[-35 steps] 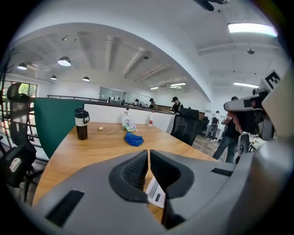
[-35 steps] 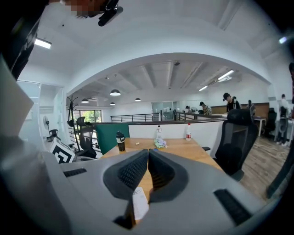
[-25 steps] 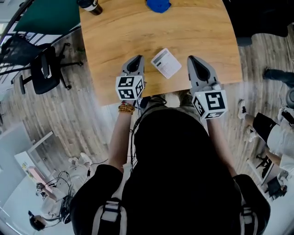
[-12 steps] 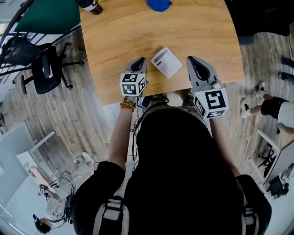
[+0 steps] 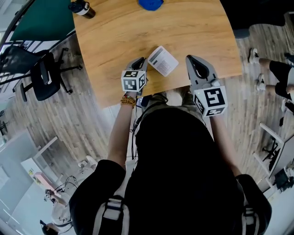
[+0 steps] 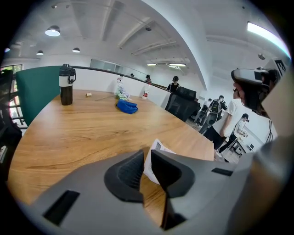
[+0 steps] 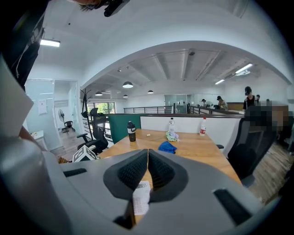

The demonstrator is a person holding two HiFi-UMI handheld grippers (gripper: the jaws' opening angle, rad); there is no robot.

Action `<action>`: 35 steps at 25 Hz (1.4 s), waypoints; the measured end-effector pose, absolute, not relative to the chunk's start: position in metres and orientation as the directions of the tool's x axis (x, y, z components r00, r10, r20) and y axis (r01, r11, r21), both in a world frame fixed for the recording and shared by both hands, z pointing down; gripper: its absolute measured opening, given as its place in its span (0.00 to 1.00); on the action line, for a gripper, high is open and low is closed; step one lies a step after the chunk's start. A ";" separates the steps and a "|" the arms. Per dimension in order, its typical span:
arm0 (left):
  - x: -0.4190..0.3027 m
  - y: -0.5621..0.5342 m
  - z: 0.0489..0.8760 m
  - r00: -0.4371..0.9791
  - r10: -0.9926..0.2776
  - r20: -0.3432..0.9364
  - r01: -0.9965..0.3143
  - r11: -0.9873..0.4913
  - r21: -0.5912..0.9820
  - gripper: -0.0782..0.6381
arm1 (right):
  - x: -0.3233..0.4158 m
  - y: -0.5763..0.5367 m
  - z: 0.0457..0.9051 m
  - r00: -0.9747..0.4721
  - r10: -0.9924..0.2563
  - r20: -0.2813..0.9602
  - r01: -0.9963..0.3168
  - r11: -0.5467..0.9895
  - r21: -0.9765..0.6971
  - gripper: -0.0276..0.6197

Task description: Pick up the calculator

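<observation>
The calculator (image 5: 163, 60) lies flat on the wooden surface (image 5: 197, 32), close to the near edge and turned at an angle. It sits between the two grippers and no finger holds it.

The left gripper (image 5: 139, 61) is just beside the calculator's left side. In the left gripper view its fingers (image 6: 131, 167) stand a little apart with a narrow gap, and the white body of the calculator (image 6: 158, 147) shows through and just beyond this gap. I cannot tell if a fingertip touches it.

The right gripper (image 5: 189, 58) is on the other side of the calculator, a little apart from it. In the right gripper view its fingers (image 7: 161, 170) are pressed together at the tips, with nothing between them. Lower down, the calculator (image 7: 141, 199) shows through the opening under the tips.

Farther on the surface there are a blue cloth (image 5: 149, 3) and a dark bottle (image 5: 81, 8), both well apart from the calculator.
</observation>
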State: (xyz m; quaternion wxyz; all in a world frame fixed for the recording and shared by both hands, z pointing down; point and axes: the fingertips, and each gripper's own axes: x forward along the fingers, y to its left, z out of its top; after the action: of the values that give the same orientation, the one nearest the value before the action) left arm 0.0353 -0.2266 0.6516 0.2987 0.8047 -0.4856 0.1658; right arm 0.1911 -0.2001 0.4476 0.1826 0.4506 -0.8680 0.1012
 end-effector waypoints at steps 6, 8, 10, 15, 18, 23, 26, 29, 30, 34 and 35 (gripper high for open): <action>0.042 -0.228 0.668 0.488 -0.648 0.585 -0.873 -0.354 0.337 0.25 | 0.197 -0.201 0.454 -0.536 -0.744 0.400 -0.813 0.582 -0.008 0.06; 0.043 -0.229 0.675 0.492 -0.639 0.591 -0.871 -0.354 0.341 0.26 | 0.200 -0.201 0.457 -0.528 -0.746 0.406 -0.818 0.575 -0.006 0.06; 0.045 -0.231 0.681 0.495 -0.630 0.598 -0.869 -0.353 0.347 0.26 | 0.203 -0.202 0.457 -0.519 -0.749 0.412 -0.824 0.567 -0.007 0.06; 0.045 -0.232 0.696 0.503 -0.610 0.613 -0.863 -0.320 0.390 0.26 | 0.210 -0.203 0.457 -0.504 -0.755 0.419 -0.835 0.550 -0.013 0.06; 0.045 -0.234 0.700 0.508 -0.602 0.615 -0.860 -0.319 0.398 0.26 | 0.213 -0.203 0.458 -0.498 -0.756 0.426 -0.838 0.546 -0.012 0.06; 0.048 -0.236 0.707 0.525 -0.580 0.623 -0.850 -0.325 0.415 0.26 | 0.213 -0.201 0.462 -0.497 -0.750 0.436 -0.837 0.548 -0.010 0.06; 0.051 -0.237 0.706 0.538 -0.571 0.620 -0.842 -0.325 0.431 0.26 | 0.213 -0.202 0.460 -0.496 -0.751 0.436 -0.836 0.548 -0.008 0.06; 0.053 -0.237 0.707 0.548 -0.566 0.616 -0.835 -0.323 0.446 0.26 | 0.213 -0.203 0.461 -0.498 -0.750 0.435 -0.835 0.550 -0.007 0.06; 0.054 -0.237 0.709 0.551 -0.560 0.618 -0.832 -0.322 0.451 0.26 | 0.213 -0.204 0.462 -0.499 -0.750 0.435 -0.834 0.551 -0.007 0.06; 0.056 -0.236 0.714 0.564 -0.539 0.626 -0.825 -0.324 0.463 0.26 | 0.211 -0.208 0.463 -0.500 -0.748 0.438 -0.834 0.552 -0.008 0.06; 0.057 -0.236 0.715 0.567 -0.536 0.625 -0.822 -0.325 0.467 0.26 | 0.210 -0.208 0.464 -0.501 -0.746 0.439 -0.833 0.553 -0.010 0.06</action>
State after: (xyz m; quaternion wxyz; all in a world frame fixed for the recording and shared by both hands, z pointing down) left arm 0.0568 -0.2360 0.7149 0.3926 0.7934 -0.4280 0.1824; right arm 0.2102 -0.2076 0.4645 0.1965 0.4594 -0.8591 0.1106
